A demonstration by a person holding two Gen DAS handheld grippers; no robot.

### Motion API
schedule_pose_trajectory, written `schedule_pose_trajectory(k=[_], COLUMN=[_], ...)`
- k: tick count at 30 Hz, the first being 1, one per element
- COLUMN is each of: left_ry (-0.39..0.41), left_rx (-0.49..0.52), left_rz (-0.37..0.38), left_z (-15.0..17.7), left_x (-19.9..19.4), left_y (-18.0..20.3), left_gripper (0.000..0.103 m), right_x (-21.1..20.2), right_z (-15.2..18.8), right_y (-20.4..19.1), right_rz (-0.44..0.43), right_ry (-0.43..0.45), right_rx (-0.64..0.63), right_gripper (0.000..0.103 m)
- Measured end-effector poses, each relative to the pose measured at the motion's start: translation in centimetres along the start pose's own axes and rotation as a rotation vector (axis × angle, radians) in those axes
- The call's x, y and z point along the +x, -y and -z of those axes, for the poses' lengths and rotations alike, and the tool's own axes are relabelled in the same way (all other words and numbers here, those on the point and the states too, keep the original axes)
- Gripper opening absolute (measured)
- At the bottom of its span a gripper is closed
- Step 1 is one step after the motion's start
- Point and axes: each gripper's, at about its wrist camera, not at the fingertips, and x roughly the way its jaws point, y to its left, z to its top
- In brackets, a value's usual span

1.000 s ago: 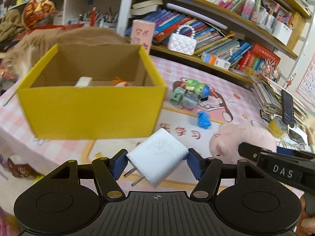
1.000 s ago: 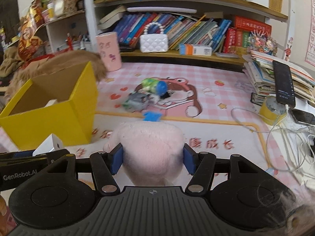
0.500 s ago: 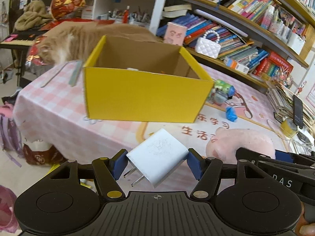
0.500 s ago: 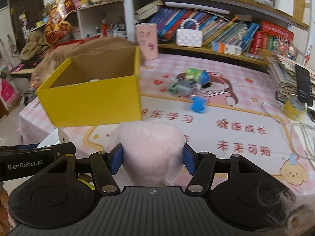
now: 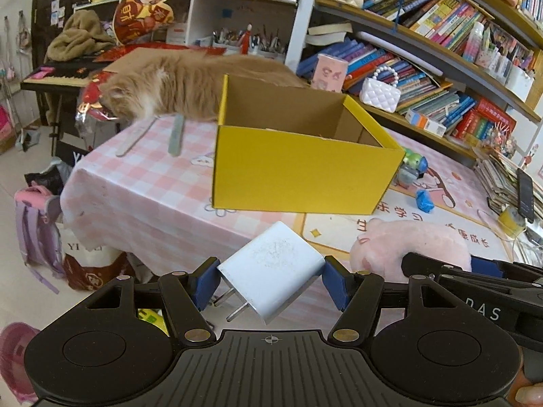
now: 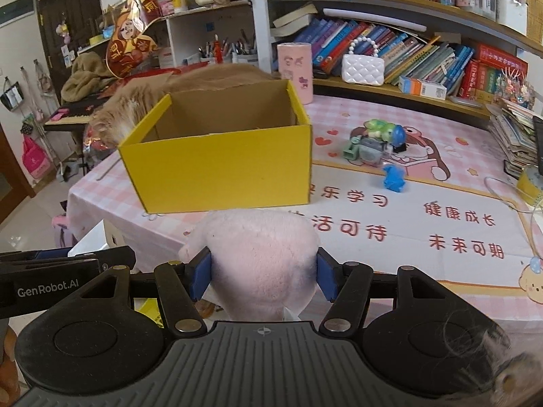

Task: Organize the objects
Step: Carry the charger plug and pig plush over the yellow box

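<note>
My left gripper (image 5: 270, 283) is shut on a white wall charger (image 5: 271, 269), prongs pointing down-left, held in the air in front of the table's near edge. My right gripper (image 6: 264, 276) is shut on a pink plush toy (image 6: 261, 257), also held off the near edge; the plush shows in the left wrist view (image 5: 407, 244) too. The open yellow cardboard box (image 5: 302, 173) stands on the pink checked tablecloth ahead of both grippers, and it shows in the right wrist view (image 6: 220, 166). Its inside is mostly hidden.
An orange cat (image 5: 190, 84) lies behind the box. Small toys (image 6: 376, 142) and a blue piece (image 6: 393, 178) lie on the mat right of the box. A pink cup (image 6: 294, 71), white handbag (image 6: 362, 68) and book shelves line the back. Bags (image 5: 37, 234) sit on the floor at left.
Both grippers have pulled back and up from the table with their objects still held. The box now looks farther away, and the floor and table edge have come into view.
</note>
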Motion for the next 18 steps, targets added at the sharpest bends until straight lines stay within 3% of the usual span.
schedule_pose_trajectory(k=[18], left_ry=[0.031], left_rx=[-0.011], left_rz=[0.035], left_z=[-0.7], left_x=[-0.4], left_y=[-1.2], left_gripper=[0.065], right_x=[-0.2], right_z=[-0.8], right_y=[-2.1], right_rz=[0.020], right_ry=[0.018], right_rx=[-0.039], right_gripper=[0.059])
